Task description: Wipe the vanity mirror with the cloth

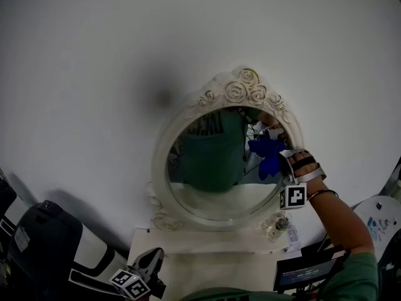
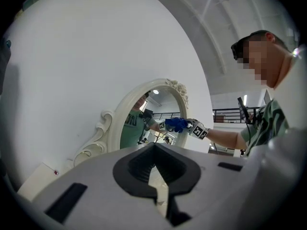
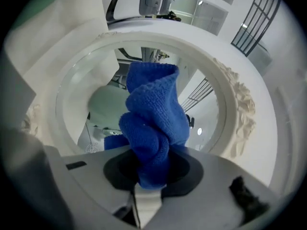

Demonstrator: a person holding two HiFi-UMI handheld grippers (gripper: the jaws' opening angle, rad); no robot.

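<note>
Low down, the left gripper [image 1: 153, 259] hangs empty, jaws together. Higher up, the right gripper [image 1: 285, 162] clamps the blue cloth [image 1: 266, 157] against the oval mirror [image 1: 207, 187], near its right edge.

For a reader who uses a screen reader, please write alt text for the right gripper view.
The right gripper holds a bunched blue cloth in its jaws, up close to a mirror with a white carved frame. The mirror reflects part of the cloth.
</note>
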